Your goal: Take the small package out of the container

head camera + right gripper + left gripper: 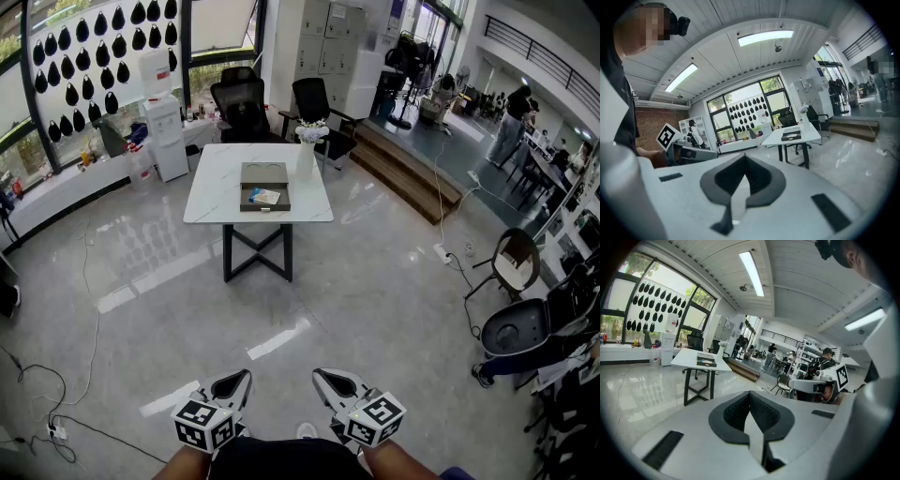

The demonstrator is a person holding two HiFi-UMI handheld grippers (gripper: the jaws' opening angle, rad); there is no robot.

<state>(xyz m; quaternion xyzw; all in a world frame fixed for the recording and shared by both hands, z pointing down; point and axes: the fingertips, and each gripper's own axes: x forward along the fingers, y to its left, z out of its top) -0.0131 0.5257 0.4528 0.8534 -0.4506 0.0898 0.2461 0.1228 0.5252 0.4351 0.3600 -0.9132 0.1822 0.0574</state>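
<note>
The left gripper [240, 379] and right gripper [324, 379] are held shut and empty, well apart from the table [211, 192], where the small package [266, 197] is seen inside the container [264, 173]. An approach is called for first, then opened jaws.

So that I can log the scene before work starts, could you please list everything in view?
table: one, white top, black legs, mid-room
container: one, dark, open, on the table
small package: one, blue and white, inside the container
vase: one, white, holding flowers, at the table's far right edge
office chairs: two, black, behind the table
water dispenser: one, white, by the windows at left
steps: one flight, brown, right of the table
power strip: one, white, on the floor at right
left gripper: one, white, shut, empty, bottom left
right gripper: one, white, shut, empty, bottom right
</note>
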